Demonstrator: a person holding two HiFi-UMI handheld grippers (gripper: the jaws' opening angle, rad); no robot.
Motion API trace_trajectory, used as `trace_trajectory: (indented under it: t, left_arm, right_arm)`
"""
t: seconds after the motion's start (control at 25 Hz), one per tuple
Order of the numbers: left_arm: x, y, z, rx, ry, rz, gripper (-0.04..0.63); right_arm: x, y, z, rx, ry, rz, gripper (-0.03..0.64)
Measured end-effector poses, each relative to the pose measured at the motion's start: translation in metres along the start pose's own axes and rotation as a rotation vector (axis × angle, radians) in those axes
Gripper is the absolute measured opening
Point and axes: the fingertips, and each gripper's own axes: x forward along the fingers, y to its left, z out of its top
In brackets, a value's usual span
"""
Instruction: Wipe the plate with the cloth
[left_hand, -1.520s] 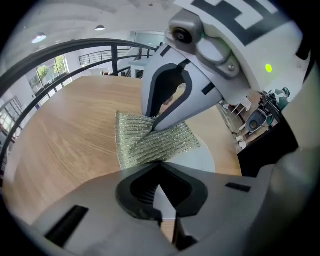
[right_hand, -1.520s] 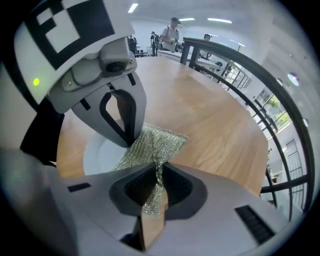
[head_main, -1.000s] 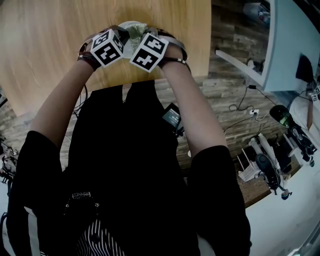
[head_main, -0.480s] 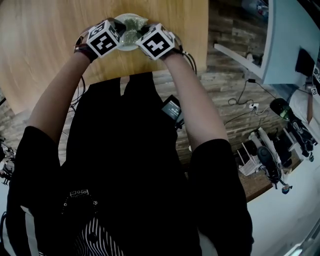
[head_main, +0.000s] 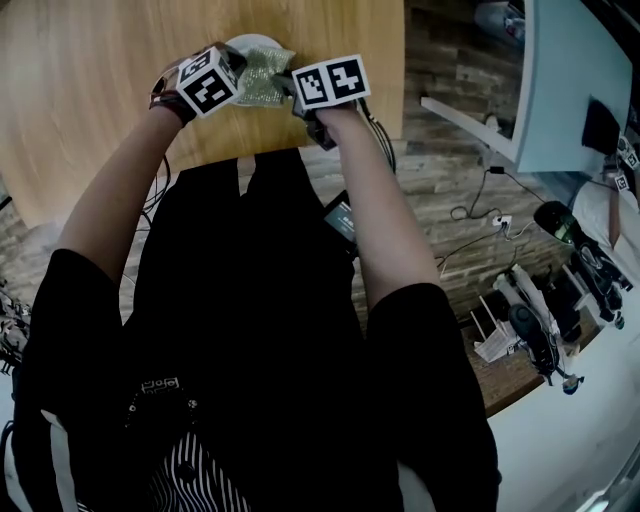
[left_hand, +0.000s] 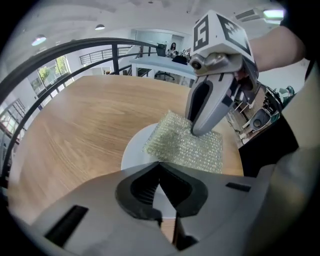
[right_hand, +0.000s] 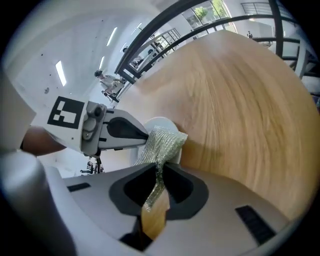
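Observation:
A small white plate (head_main: 247, 44) (left_hand: 134, 150) is held over the round wooden table (head_main: 90, 90). My left gripper (head_main: 236, 66) (left_hand: 159, 166) is shut on the plate's near rim. A green mesh cloth (head_main: 262, 78) (left_hand: 187, 145) lies draped over the plate's right part. My right gripper (head_main: 292, 84) (right_hand: 161, 172) is shut on the cloth (right_hand: 162, 142), which runs up between its jaws. In the left gripper view the right gripper's fingertips (left_hand: 198, 127) press on the cloth. In the right gripper view the plate (right_hand: 161, 122) peeks out behind the cloth, beside the left gripper's fingers (right_hand: 127, 132).
The table's edge (head_main: 395, 130) runs close to my body. Beyond it is wooden floor with cables (head_main: 480, 205) and gear (head_main: 540, 330) at the right. A white desk (head_main: 560, 90) stands at upper right. A black railing (left_hand: 75, 50) curves behind the table.
Both grippers have moved away from my body with the plate. The right gripper has shifted right, apart from the left one, drawing the cloth across the plate.

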Motion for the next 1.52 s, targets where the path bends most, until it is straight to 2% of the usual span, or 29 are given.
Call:
trace_trajectory:
  t: [0.16,0.24,0.32,0.48,0.64,0.8,0.92,1.04,1.12,1.2,1.24,1.28,1.44,1.52]
  left_arm:
    - [-0.004,0.002,-0.003,0.046,0.006,0.055,-0.005]
    - [-0.008,0.006,-0.008,0.015,-0.027,0.064,-0.005]
    - [-0.011,0.011,-0.012,-0.046,-0.055,0.051,-0.005]
    - [-0.012,0.017,-0.015,-0.022,0.008,0.057,-0.005]
    - [-0.032,0.015,-0.018,-0.150,-0.071,0.035,-0.005]
    - [-0.078,0.014,-0.014,-0.327,-0.267,-0.008,-0.005]
    - [-0.132,0.013,-0.018,-0.500,-0.451,-0.022,-0.005]
    - [-0.185,-0.010,-0.016,-0.596,-0.589,-0.031,-0.005]
    - [-0.225,-0.015,-0.011,-0.665,-0.706,-0.011,-0.005]
    - [-0.271,-0.008,-0.005,-0.751,-0.867,0.048,-0.005]
    - [-0.293,-0.005,0.001,-0.770,-0.936,0.074,-0.005]
    - [-0.312,-0.006,0.008,-0.758,-0.981,0.094,-0.005]
    - [-0.367,-0.023,0.058,-0.564,-1.029,0.150,-0.005]
    - [-0.396,-0.031,0.081,-0.501,-1.074,0.170,-0.005]
  right_arm:
    - [-0.038,0.008,0.008,0.019,-0.112,0.028,0.043]
    - [-0.056,0.021,0.010,-0.002,-0.147,0.049,0.043]
    - [-0.071,0.024,0.006,-0.050,-0.149,0.023,0.043]
    - [-0.094,0.019,-0.005,-0.109,-0.154,-0.032,0.043]
    - [-0.119,0.017,-0.002,-0.109,-0.200,-0.017,0.043]
    - [-0.139,0.016,0.017,-0.058,-0.310,0.055,0.043]
    - [-0.144,0.024,0.038,-0.083,-0.344,0.081,0.043]
    - [-0.155,0.040,0.051,-0.121,-0.368,0.108,0.043]
    - [-0.163,0.058,0.060,-0.169,-0.382,0.109,0.043]
    - [-0.174,0.083,0.072,-0.246,-0.404,0.104,0.043]
    - [-0.182,0.099,0.078,-0.292,-0.424,0.109,0.043]
    - [-0.191,0.117,0.086,-0.341,-0.452,0.117,0.043]
    - [-0.245,0.181,0.114,-0.497,-0.607,0.111,0.041]
    - [-0.268,0.210,0.124,-0.547,-0.667,0.124,0.040]
